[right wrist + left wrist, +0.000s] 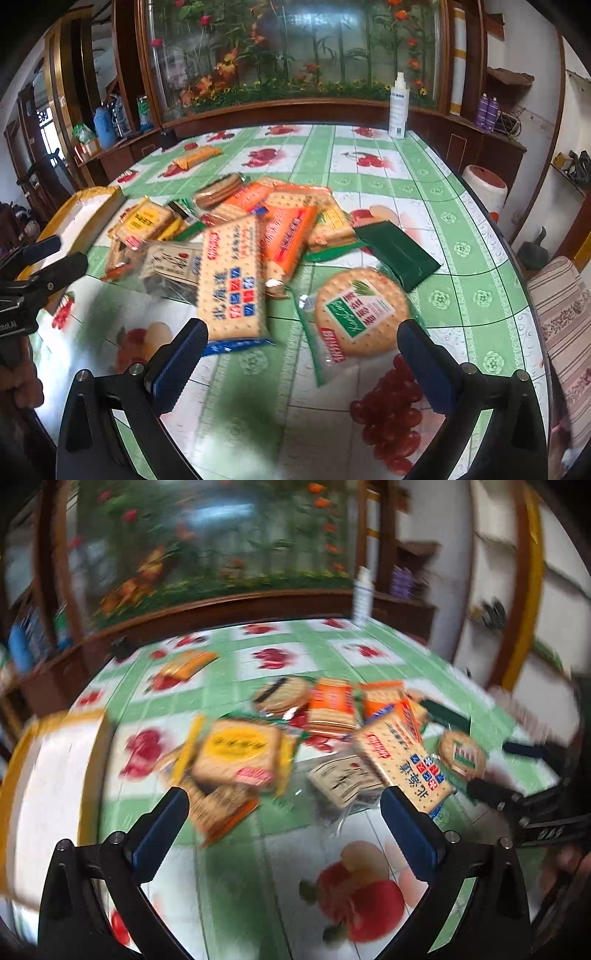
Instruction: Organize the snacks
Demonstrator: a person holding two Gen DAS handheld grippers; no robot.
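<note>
A heap of snack packets lies mid-table. In the right wrist view I see a long cracker pack with blue print (233, 284), a round cracker pack (360, 314), a dark green packet (399, 254), orange packs (288, 229) and a yellow pack (144, 221). My right gripper (301, 332) is open and empty, just short of the long and round packs. My left gripper (284, 799) is open and empty, near the yellow pack (240, 753) and the long cracker pack (402, 764). The left wrist view is blurred. The right gripper shows at its right edge (495, 794).
A white tray with a yellow rim (88, 210) stands at the table's left; it also shows in the left wrist view (48, 782). One orange packet (197, 157) lies apart at the back. A white spray bottle (399, 107) stands at the far edge. A striped cushion (565, 325) is right.
</note>
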